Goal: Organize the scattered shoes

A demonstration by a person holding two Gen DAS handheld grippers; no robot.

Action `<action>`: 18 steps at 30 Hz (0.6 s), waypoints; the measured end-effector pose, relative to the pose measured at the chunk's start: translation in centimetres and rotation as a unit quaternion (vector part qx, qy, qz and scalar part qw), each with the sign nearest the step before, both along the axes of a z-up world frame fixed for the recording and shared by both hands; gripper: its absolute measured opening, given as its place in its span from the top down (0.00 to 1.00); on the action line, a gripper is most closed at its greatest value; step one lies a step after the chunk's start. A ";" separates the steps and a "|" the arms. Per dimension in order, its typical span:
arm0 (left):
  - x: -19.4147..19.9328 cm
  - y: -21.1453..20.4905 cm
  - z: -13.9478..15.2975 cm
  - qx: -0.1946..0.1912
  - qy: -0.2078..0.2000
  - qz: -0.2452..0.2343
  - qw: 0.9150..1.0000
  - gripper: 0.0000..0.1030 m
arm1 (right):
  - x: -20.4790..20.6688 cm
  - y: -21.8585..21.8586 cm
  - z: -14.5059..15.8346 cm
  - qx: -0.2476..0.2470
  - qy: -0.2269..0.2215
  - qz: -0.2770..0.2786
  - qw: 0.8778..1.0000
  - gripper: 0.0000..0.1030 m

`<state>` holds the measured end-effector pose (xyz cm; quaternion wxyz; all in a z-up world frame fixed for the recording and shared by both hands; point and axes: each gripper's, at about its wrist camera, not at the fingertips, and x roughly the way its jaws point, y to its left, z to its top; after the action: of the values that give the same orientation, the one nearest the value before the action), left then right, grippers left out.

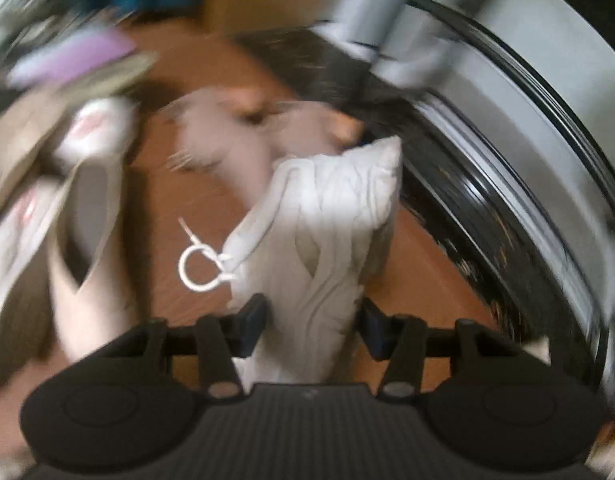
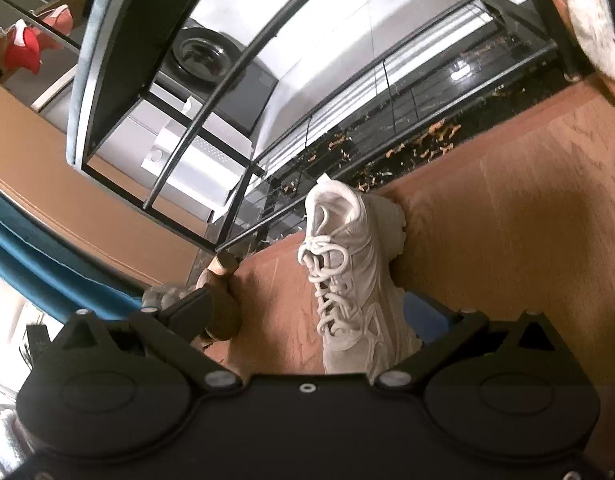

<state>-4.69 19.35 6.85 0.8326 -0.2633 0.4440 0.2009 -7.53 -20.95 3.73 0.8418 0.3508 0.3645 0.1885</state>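
Observation:
In the blurred left wrist view my left gripper (image 1: 312, 322) is shut on a white lace-up sneaker (image 1: 327, 232), held above the wooden floor with its lace loop dangling at the left. Fluffy white slippers (image 1: 95, 128) and other pale shoes (image 1: 243, 128) lie scattered to the left and beyond. In the right wrist view my right gripper (image 2: 307, 312) is open, its jaws wide on either side of a second white sneaker (image 2: 351, 276) that stands on the floor, heel toward a black metal shoe rack (image 2: 347, 120). The sneaker lies nearer the right finger.
The black rack's lower shelf (image 2: 407, 136) runs along the back, against a pale wall. A fuzzy white slipper (image 2: 591, 20) shows at top right. A blue curtain (image 2: 47, 256) hangs at the left. Bare wooden floor (image 2: 507, 240) lies to the right. A purple item (image 1: 71, 56) lies at upper left.

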 end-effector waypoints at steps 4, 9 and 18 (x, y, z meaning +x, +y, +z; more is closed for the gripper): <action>3.0 -4.0 -1.6 0.028 0.023 -0.049 0.998 0.54 | 0.2 -0.3 -0.3 0.013 0.009 -0.005 1.000 0.00; 5.9 -10.6 -3.8 0.087 -0.012 -0.108 0.990 0.54 | 0.2 0.2 -0.1 -0.002 0.003 0.013 1.000 0.00; 6.0 -10.3 -4.8 -0.011 -0.036 -0.156 0.987 0.30 | 0.8 0.5 -1.0 -0.035 0.024 -0.003 0.999 0.00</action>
<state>1.30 9.02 2.04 0.8664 -0.2070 0.4512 0.0540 -6.69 -20.45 2.69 0.8451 0.3263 0.3902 0.1646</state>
